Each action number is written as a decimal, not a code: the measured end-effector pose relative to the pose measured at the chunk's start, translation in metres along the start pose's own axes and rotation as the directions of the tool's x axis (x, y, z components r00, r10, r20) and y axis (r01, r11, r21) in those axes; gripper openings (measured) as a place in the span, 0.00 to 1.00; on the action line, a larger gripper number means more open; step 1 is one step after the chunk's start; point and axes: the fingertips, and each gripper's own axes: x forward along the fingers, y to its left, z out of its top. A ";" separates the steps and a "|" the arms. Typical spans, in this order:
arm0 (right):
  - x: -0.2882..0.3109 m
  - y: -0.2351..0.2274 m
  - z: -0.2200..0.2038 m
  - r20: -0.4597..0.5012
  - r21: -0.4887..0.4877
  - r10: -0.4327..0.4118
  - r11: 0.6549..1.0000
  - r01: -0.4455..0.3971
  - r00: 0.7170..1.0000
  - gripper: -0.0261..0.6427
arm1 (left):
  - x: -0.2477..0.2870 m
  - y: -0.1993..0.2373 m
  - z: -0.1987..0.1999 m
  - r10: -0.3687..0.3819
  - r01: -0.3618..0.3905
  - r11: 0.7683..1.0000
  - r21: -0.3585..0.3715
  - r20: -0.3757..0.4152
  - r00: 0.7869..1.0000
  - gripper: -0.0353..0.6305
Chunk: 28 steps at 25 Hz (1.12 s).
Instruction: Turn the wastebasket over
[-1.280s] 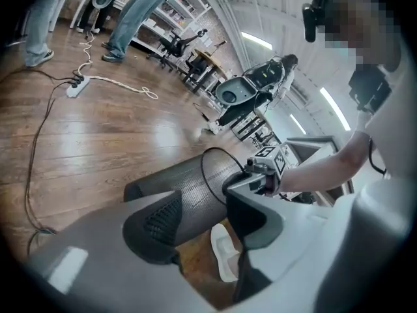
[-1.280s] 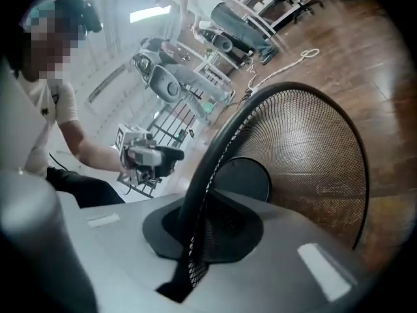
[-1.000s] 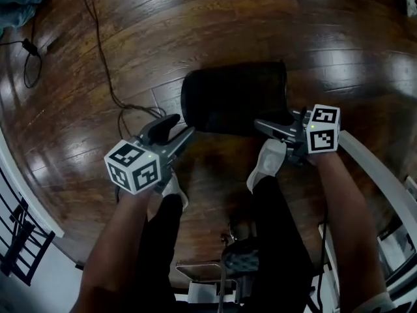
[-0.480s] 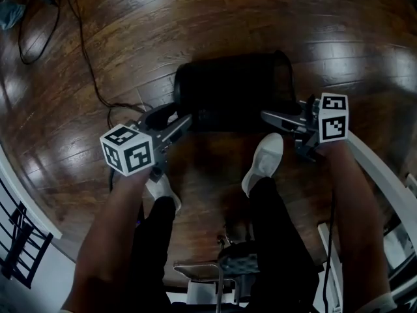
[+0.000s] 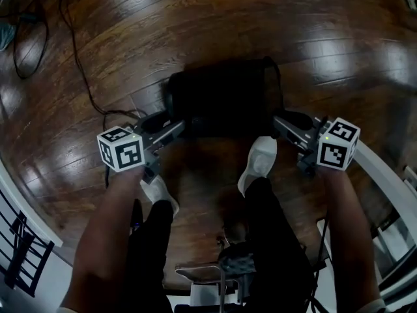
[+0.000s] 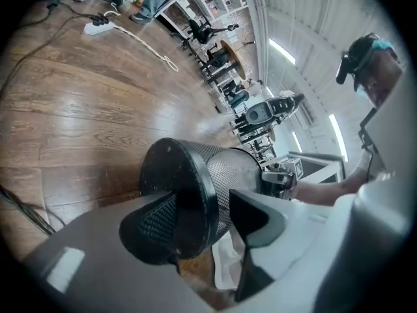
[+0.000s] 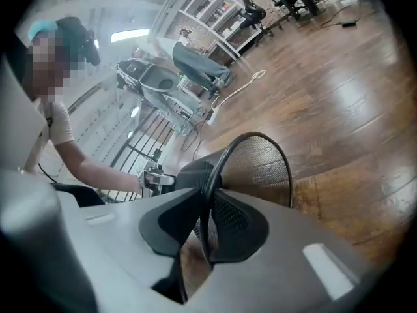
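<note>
While the person leans over it, the black mesh wastebasket [image 5: 221, 96] lies on its side on the wooden floor [image 5: 130, 31], just beyond their two white shoes [image 5: 260, 162]. Its solid bottom faces the person's left and its open mouth faces their right.

The left gripper [image 5: 174, 124] sits at the bottom end. Its jaws are spread wide and opening, straddling the edge of the base, with one jaw across the flat bottom and the other standing off from the mesh wall.

The right gripper [image 5: 283, 119] is at the mouth. Its jaws are only a little apart and opening, with the thin wire rim running between them, one jaw inside the basket and one outside. I can't see either pad pressing on the rim.

A dark cable [image 5: 78, 57] trails across the boards to the left, well apart from the basket.
</note>
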 end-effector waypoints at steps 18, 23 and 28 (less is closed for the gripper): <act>0.026 -0.001 0.005 0.014 0.093 0.203 0.975 -0.204 0.979 0.14 | -0.078 -0.077 0.009 0.143 -0.122 0.974 0.192 -0.101 0.985 0.31; 0.009 -0.029 -0.002 0.059 0.154 0.205 0.965 -0.212 0.977 0.17 | -0.060 -0.118 0.026 0.092 -0.060 0.955 0.289 -0.098 0.991 0.29; -0.009 -0.064 -0.018 0.065 0.180 0.117 0.975 -0.127 0.991 0.20 | -0.024 -0.162 0.051 0.012 0.051 0.911 0.409 -0.149 0.989 0.05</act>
